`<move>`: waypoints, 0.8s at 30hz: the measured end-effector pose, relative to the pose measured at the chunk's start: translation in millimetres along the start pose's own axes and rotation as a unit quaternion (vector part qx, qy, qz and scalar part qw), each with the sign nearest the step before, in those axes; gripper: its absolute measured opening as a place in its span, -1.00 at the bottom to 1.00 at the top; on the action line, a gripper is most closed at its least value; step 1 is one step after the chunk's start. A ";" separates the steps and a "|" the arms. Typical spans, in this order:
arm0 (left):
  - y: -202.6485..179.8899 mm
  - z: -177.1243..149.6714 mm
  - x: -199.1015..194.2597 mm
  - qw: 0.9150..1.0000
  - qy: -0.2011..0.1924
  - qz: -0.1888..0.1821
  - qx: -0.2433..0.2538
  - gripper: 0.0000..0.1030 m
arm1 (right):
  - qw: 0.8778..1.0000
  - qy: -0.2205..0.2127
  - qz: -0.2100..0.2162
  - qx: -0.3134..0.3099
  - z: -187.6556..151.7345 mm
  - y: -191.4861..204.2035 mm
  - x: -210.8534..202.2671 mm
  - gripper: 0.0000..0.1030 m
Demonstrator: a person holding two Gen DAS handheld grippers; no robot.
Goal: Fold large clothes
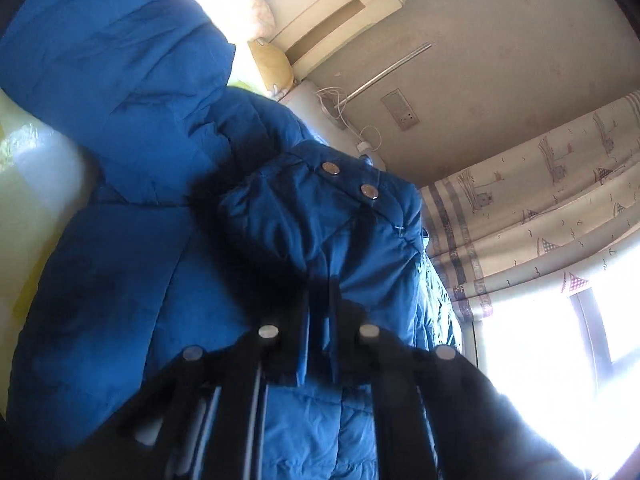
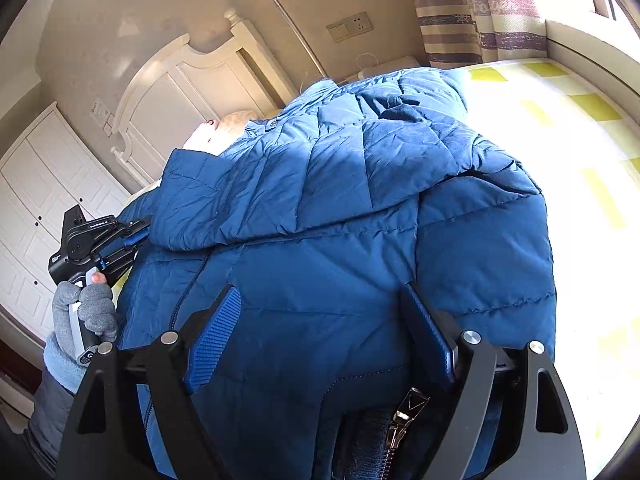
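A large blue quilted puffer jacket lies bunched on a bed with a white and yellow checked cover. It fills the left wrist view too, where a flap with two metal snaps shows. My left gripper is shut on a fold of the jacket; in the right wrist view it pinches the jacket's left edge, held by a grey-gloved hand. My right gripper is open, its blue-padded fingers spread over the jacket's near hem by a metal zipper pull.
A cream headboard and pillows stand at the far end of the bed. A wall socket, a metal rod and patterned curtains are behind. White wardrobe doors are on the left. A bright window is at the right.
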State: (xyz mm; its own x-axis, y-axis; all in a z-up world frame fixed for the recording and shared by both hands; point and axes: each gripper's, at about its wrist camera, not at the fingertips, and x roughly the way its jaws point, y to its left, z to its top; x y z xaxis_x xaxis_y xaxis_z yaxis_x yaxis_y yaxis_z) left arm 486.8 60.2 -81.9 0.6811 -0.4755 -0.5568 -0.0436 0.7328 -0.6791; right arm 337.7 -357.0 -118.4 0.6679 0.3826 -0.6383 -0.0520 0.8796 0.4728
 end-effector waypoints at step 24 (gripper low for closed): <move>-32.5 -28.6 33.9 0.929 0.003 0.242 0.279 0.52 | 1.000 0.002 -0.020 -0.012 1.0 5.9 2.1 0.56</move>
State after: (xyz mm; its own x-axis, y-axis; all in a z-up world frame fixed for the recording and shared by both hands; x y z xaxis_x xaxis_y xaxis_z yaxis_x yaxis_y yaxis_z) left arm 490.4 6.4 -92.4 0.6758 -0.0262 -0.7366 0.0439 0.9990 0.0048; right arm 339.6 -351.3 -116.3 0.6663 0.3477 -0.6596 -0.0427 0.9010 0.4318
